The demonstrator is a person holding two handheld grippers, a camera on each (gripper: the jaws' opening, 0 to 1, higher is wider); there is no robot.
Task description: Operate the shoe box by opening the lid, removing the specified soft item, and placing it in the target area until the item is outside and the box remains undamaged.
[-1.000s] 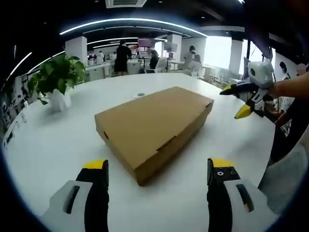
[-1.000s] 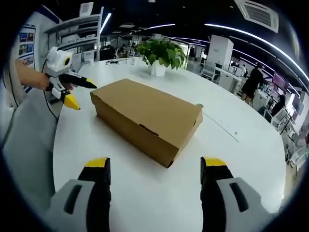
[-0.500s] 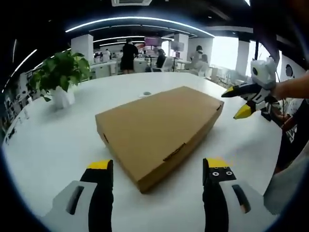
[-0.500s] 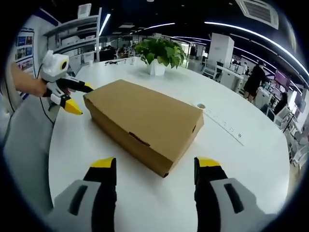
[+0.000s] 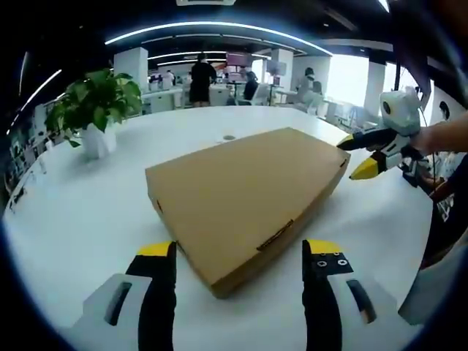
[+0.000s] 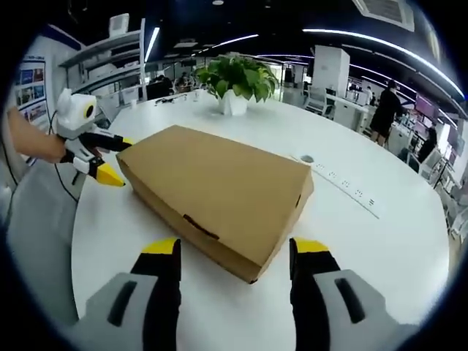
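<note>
A closed brown cardboard shoe box (image 5: 241, 194) (image 6: 219, 190) lies flat on the white round table (image 5: 73, 212) (image 6: 380, 248), its lid down. In the left gripper view my left gripper (image 5: 240, 252) is open, with the box's near corner between its jaws. My right gripper (image 5: 349, 159) hangs open at the box's far right corner, held by a hand. In the right gripper view my right gripper (image 6: 234, 247) stands open astride the near corner. The left gripper (image 6: 119, 161) is open beside the far left corner. The box's inside is hidden.
A potted green plant (image 5: 95, 102) (image 6: 238, 77) in a white pot stands on the table beyond the box. A socket strip (image 6: 344, 186) and a round grommet (image 5: 229, 137) sit in the tabletop. Several people stand among desks far behind. A grey chair back (image 6: 36, 219) is near the table edge.
Both cameras have come closer to the box, so its corners now reach between the jaws. Each gripper's jaws stand slightly narrower. The box has not moved.
</note>
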